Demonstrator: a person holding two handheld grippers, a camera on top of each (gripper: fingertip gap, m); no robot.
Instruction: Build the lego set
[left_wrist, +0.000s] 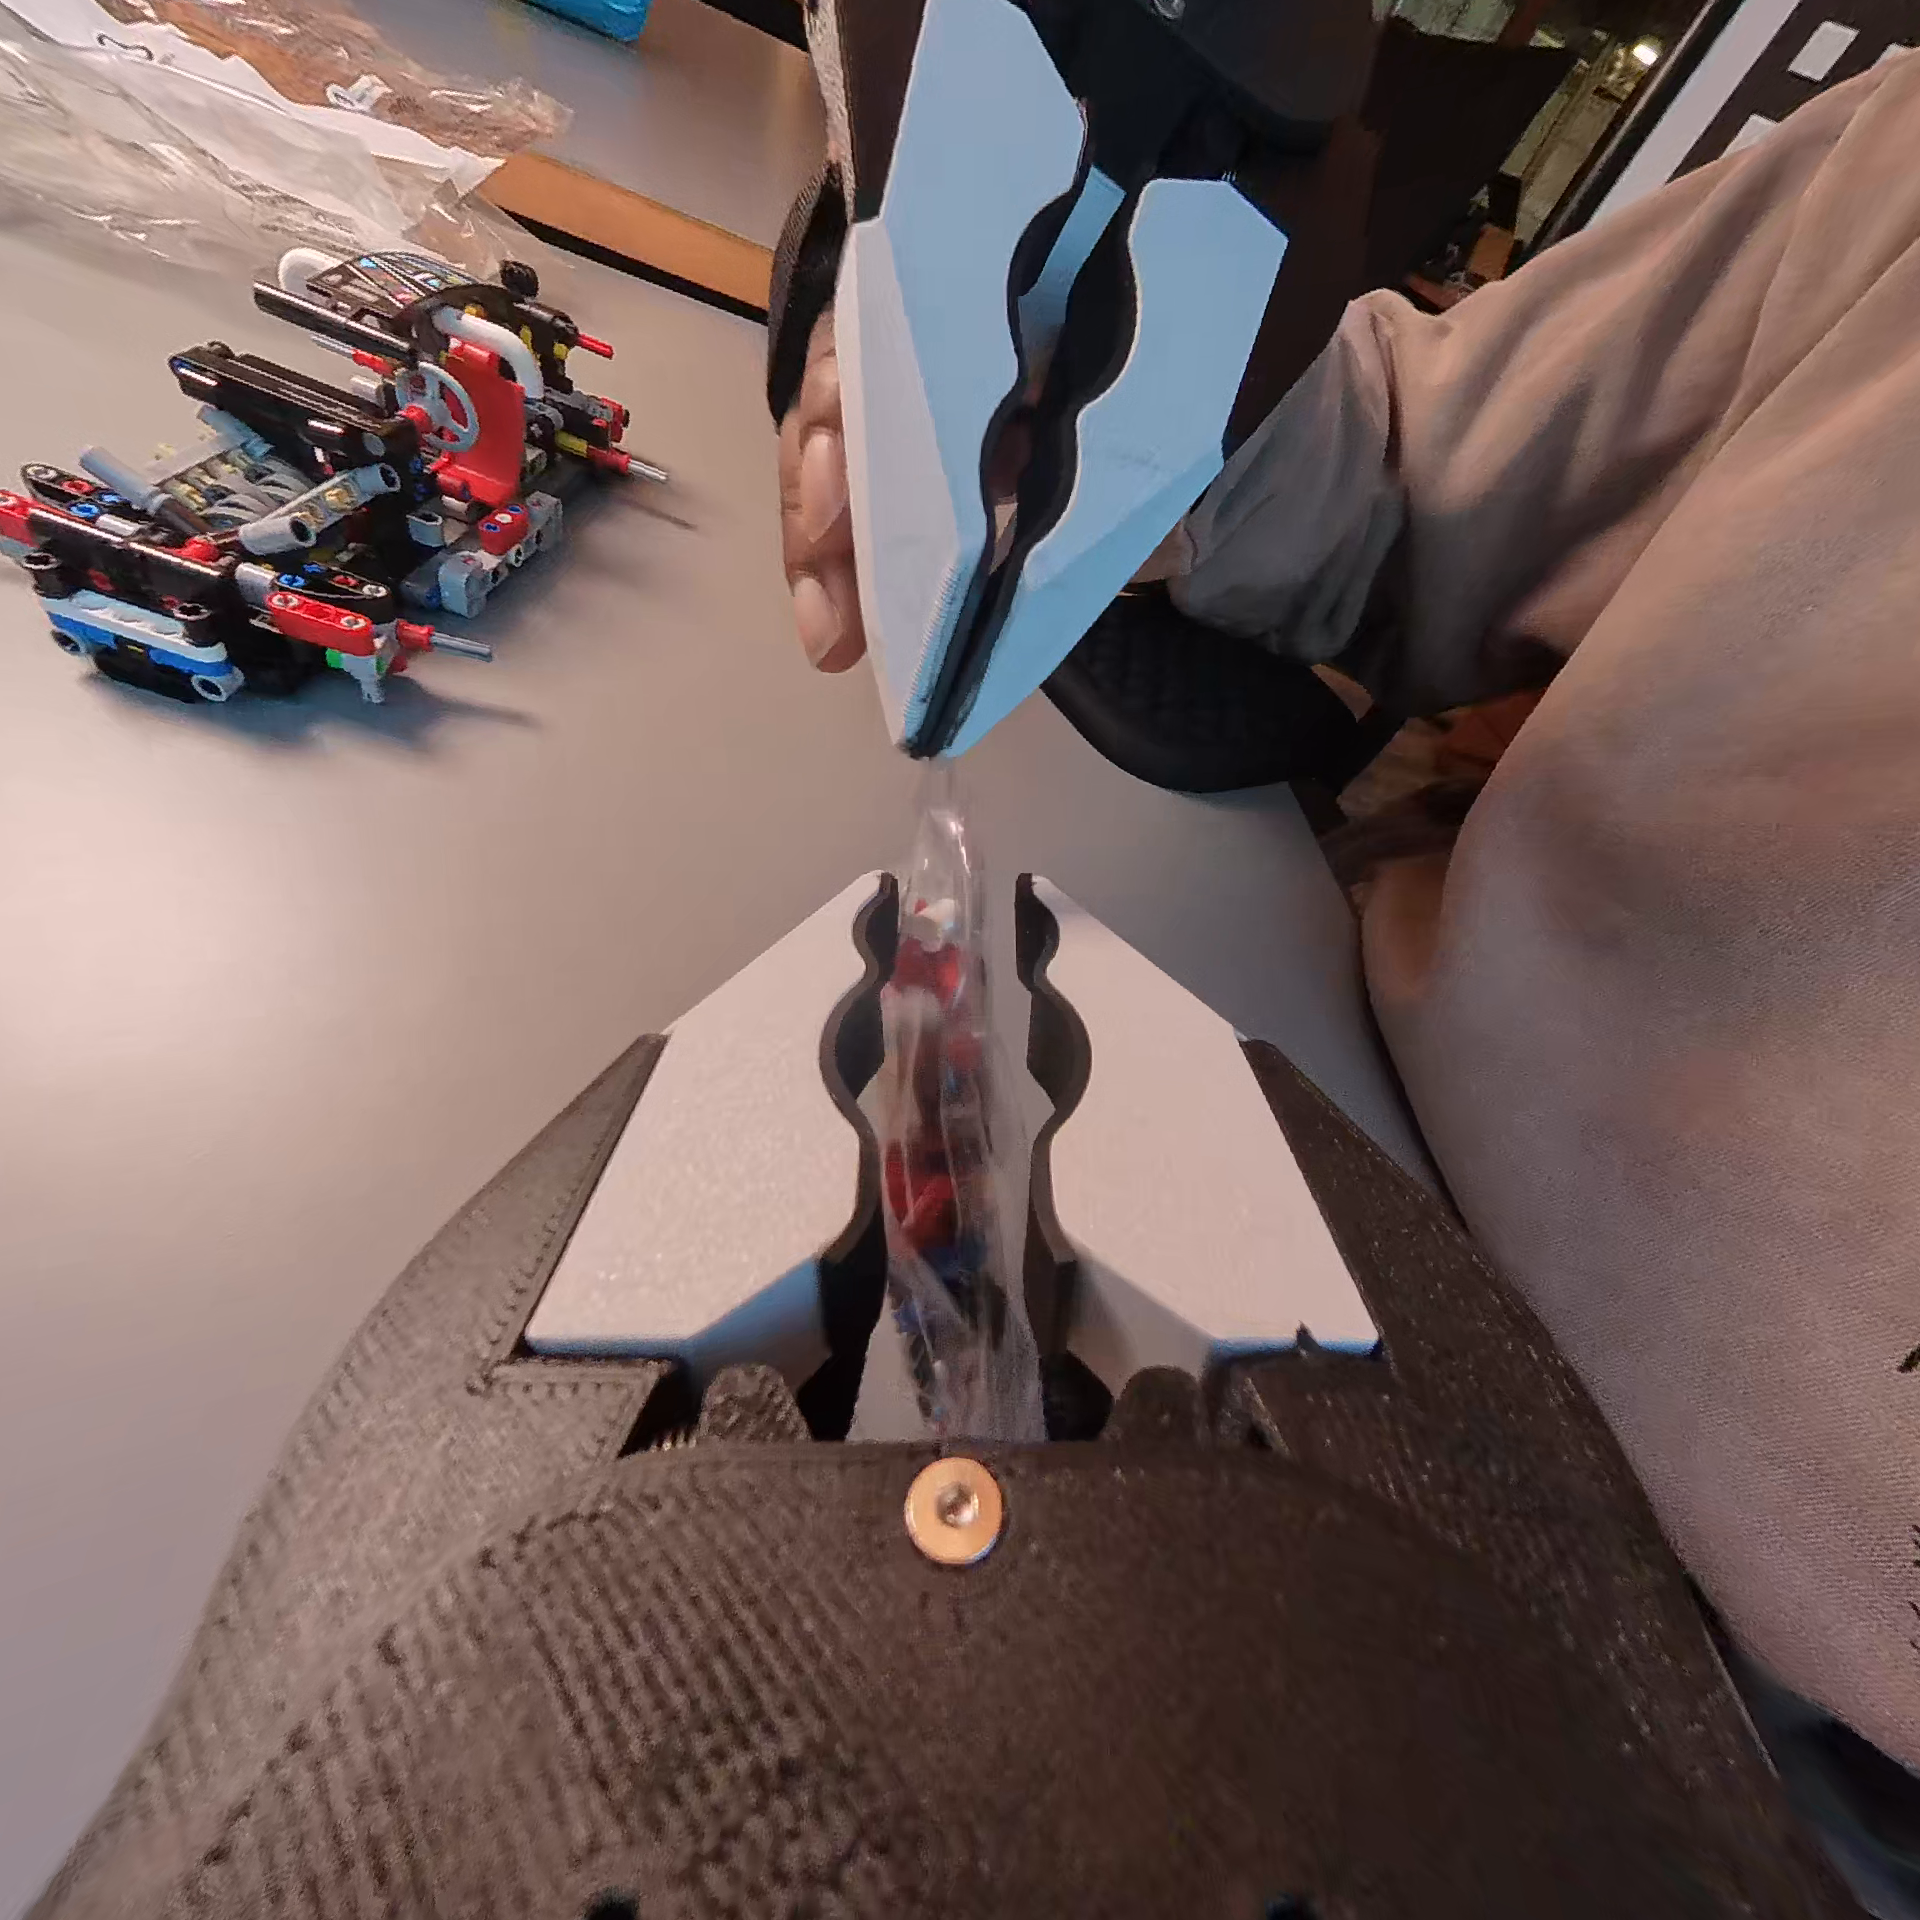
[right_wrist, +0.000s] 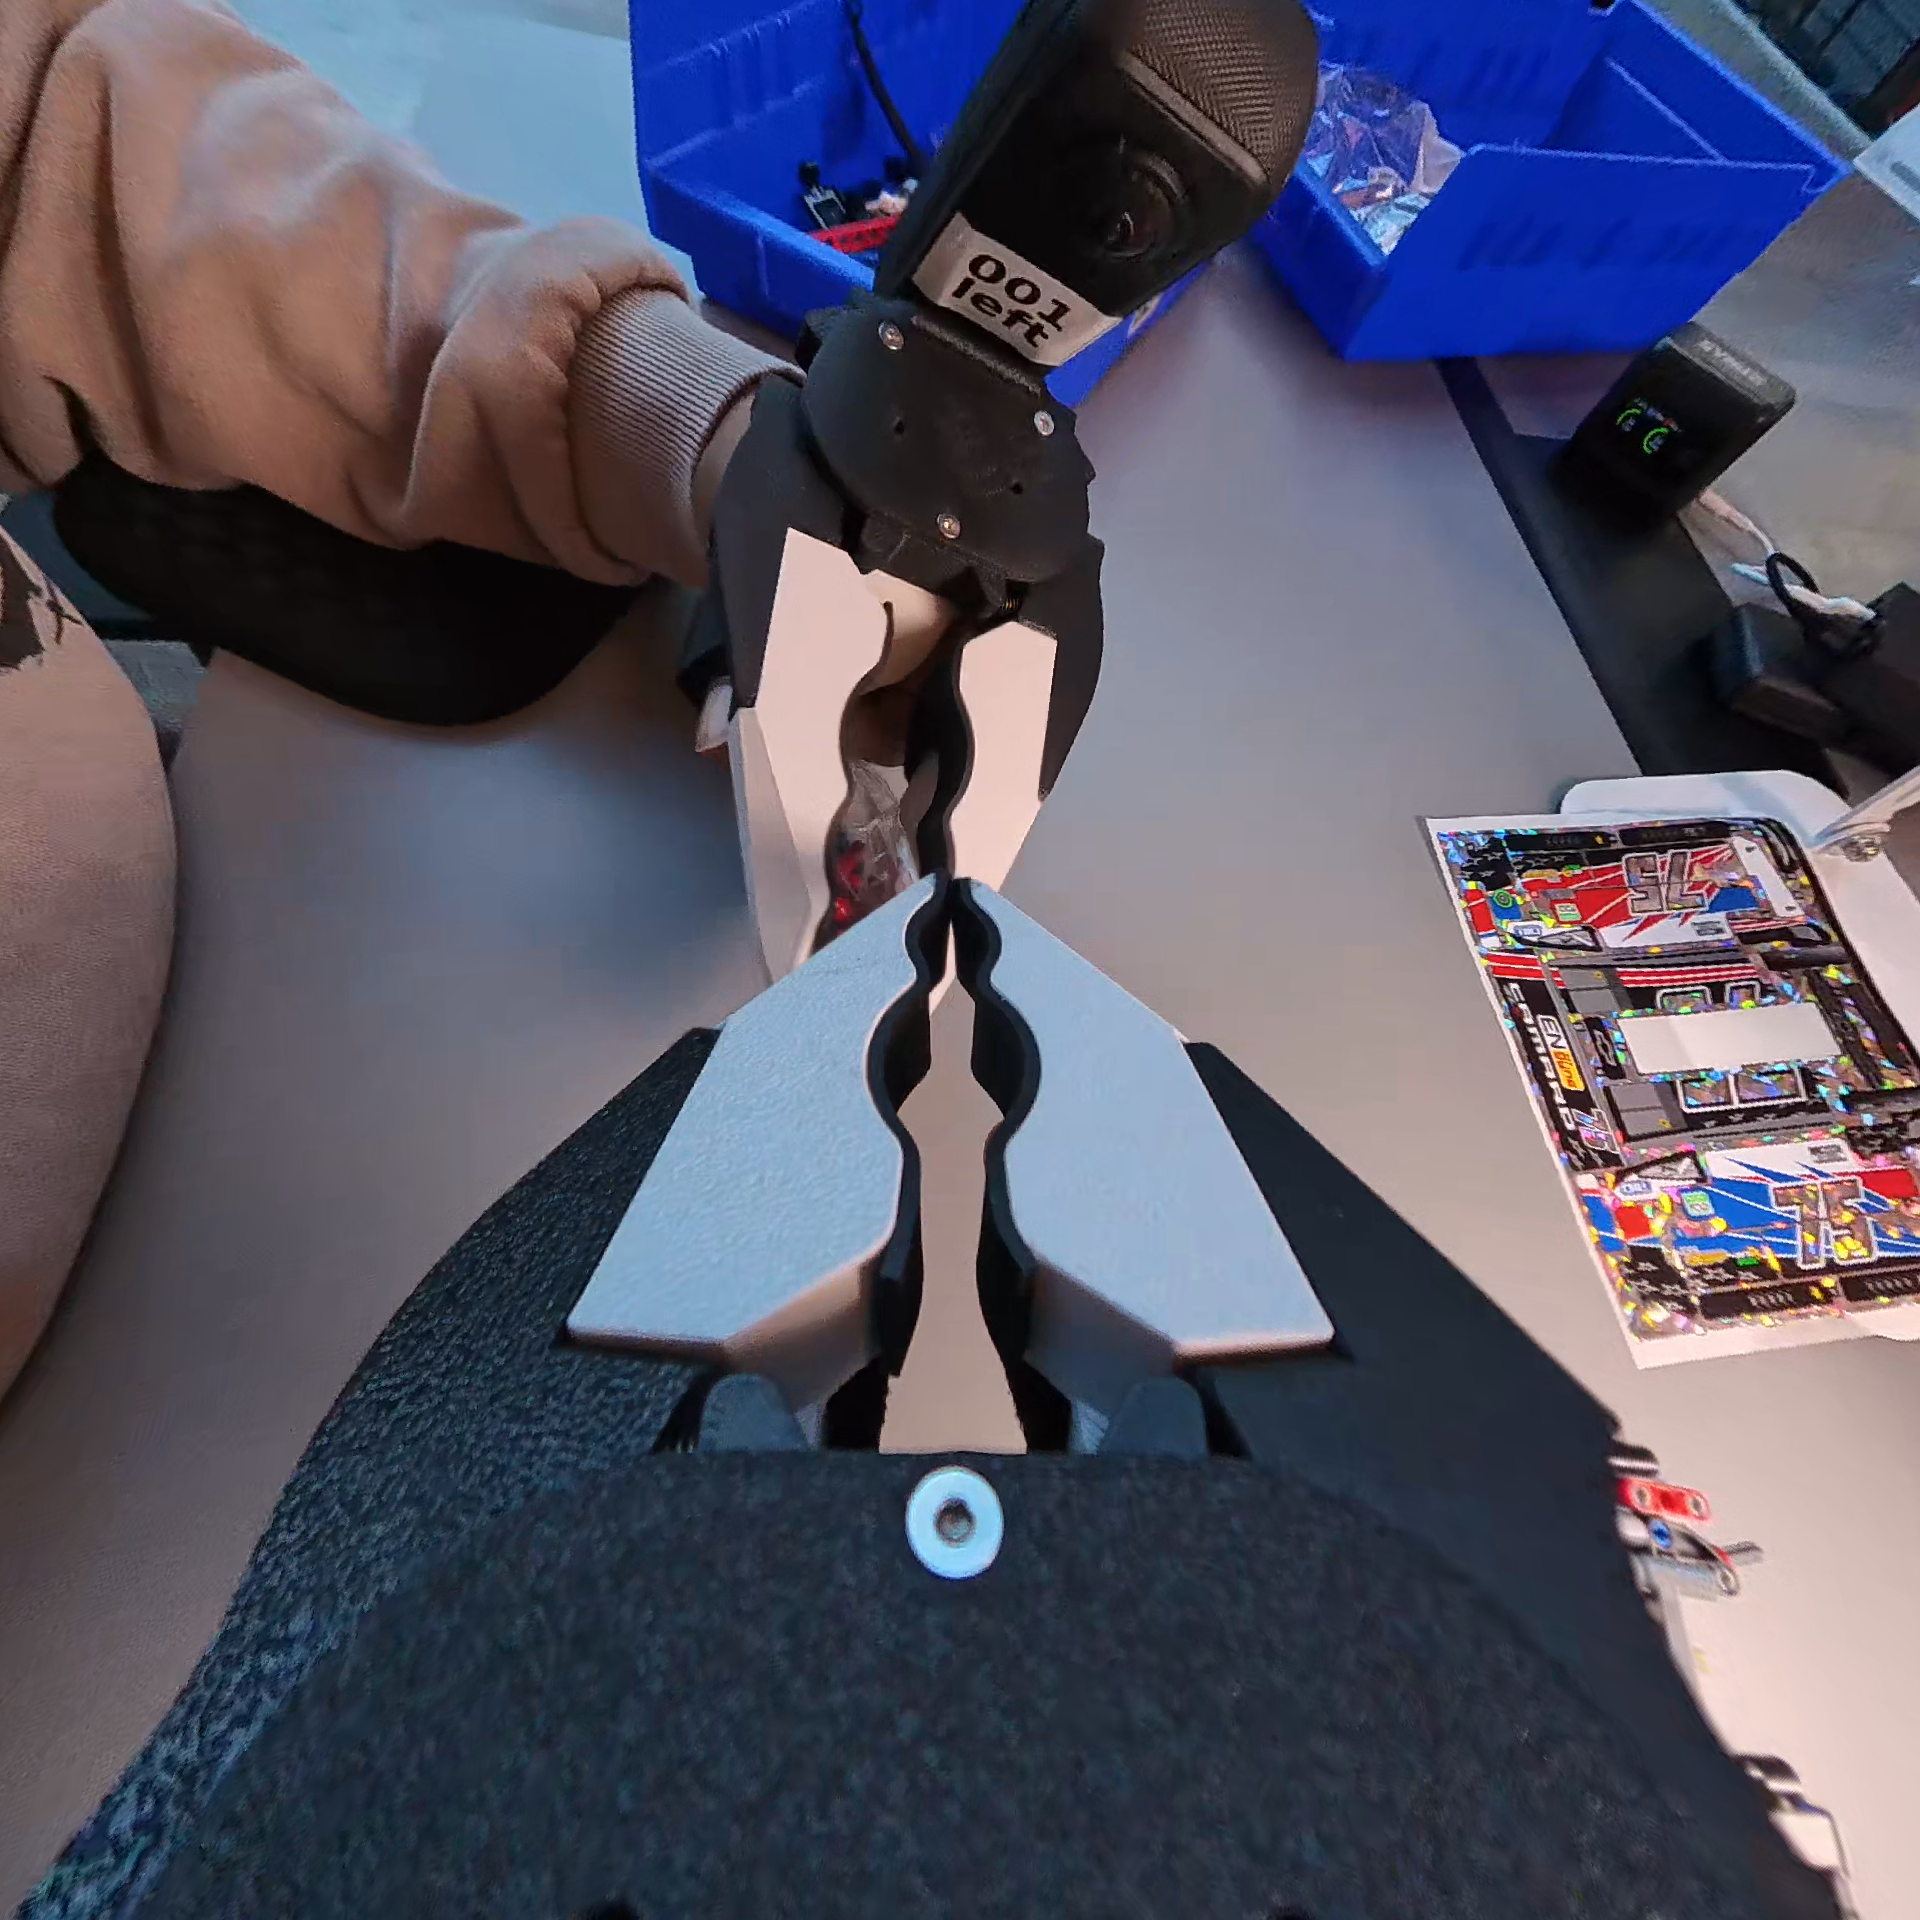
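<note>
- Left gripper (left_wrist: 951, 883): grey fingers with black wavy inner pads, parted a little way; a clear bag runs lengthwise through the gap. Whether the pads press on the bag I cannot tell. Also seen from the front in the right wrist view (right_wrist: 883, 883), held by a hand under a tan sleeve (right_wrist: 416, 343).
- Right gripper (right_wrist: 951, 883): tips pressed together. In the left wrist view (left_wrist: 925, 743) it comes down from above and pinches the top end of the bag.
- Clear plastic bag (left_wrist: 940, 1091): small, holding red, blue and white lego pieces; stretched between the two grippers, above the table.
- Lego model (left_wrist: 312, 488): partly built vehicle in black, red, grey and blue, with a white steering wheel; stands on the grey table (left_wrist: 312, 987), well apart from both grippers, to the left.
- Empty clear bags (left_wrist: 208, 156): crumpled, lying behind the model.
- Sticker sheet (right_wrist: 1704, 1070): glittery, multicoloured, flat on the table to the right of the right gripper.
- Blue bins (right_wrist: 1558, 229): at the far table edge, holding small parts and a bag.
- Black device (right_wrist: 1678, 426): small lit display, beside the bins.
- Loose lego parts (right_wrist: 1673, 1527): red and grey, at the right edge.
</note>
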